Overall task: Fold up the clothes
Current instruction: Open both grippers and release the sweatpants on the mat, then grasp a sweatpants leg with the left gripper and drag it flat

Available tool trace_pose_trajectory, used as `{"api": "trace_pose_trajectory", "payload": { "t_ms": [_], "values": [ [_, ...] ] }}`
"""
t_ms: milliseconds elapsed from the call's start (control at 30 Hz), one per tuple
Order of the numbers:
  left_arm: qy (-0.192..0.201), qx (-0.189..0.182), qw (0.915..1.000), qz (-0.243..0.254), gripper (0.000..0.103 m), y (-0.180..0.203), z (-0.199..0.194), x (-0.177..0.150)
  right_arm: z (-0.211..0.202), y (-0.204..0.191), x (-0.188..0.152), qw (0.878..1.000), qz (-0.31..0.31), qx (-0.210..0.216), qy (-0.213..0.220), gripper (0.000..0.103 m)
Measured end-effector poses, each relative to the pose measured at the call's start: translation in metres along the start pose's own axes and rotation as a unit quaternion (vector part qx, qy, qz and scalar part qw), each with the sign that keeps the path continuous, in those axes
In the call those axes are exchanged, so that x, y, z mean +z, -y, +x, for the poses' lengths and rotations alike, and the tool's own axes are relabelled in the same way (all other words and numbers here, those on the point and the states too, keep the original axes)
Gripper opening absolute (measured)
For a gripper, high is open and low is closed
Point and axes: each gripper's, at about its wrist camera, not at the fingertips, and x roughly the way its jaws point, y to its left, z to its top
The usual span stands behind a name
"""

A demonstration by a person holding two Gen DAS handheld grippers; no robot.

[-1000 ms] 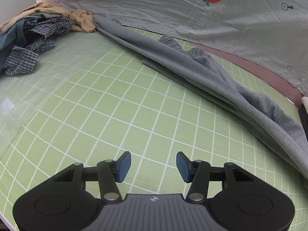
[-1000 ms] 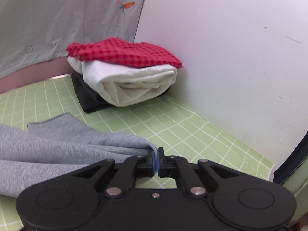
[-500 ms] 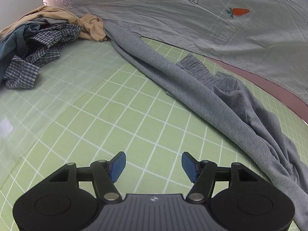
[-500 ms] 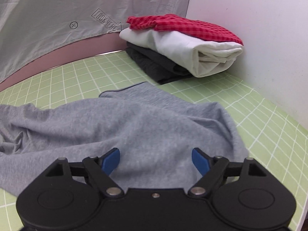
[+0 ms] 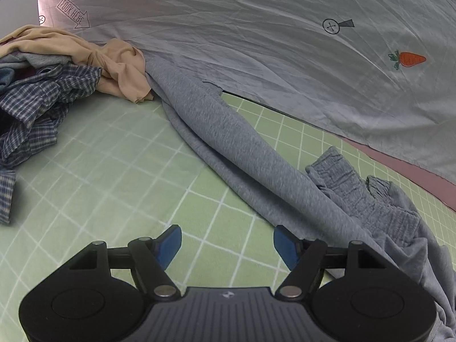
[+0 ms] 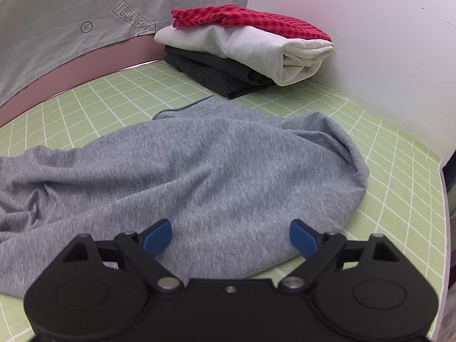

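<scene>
Both grippers are wide open, holding nothing. The grey garment [image 6: 199,176] lies spread on the green mat [image 6: 393,199] just ahead of the right gripper [image 6: 230,235], and trails off ahead-right of the left gripper [image 5: 228,242]. Folded stack [image 6: 250,54] sits further ahead of the right.

Green grid mat [image 5: 114,154], grey sheet backdrop [image 5: 256,42], white wall [image 6: 356,28]

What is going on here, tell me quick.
A person is folding clothes with two grippers. The grey garment lies rumpled across the green grid mat. The right hand-held gripper is open above it, gripping nothing; the left hand-held gripper is open over bare mat beside it. A folded stack sits by the wall, and an unfolded pile waits at the far left.
</scene>
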Motion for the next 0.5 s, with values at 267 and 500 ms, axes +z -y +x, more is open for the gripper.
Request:
{"api": "trace_pose_trajectory", "payload": {
  "t_ms": [267,500],
  "values": [
    [0.017,-0.039,0.9983,-0.041,0.077,-0.007,0.039,0.04,-0.003,-0.005,-0.002,1.0,0.013,-0.018,-0.012,0.091],
    [0.008,-0.025,0.9987,-0.043,0.003,0.012,0.072,0.053,-0.009,-0.008,-0.004,1.0,-0.023,-0.008,-0.007,0.092]
  ]
}}
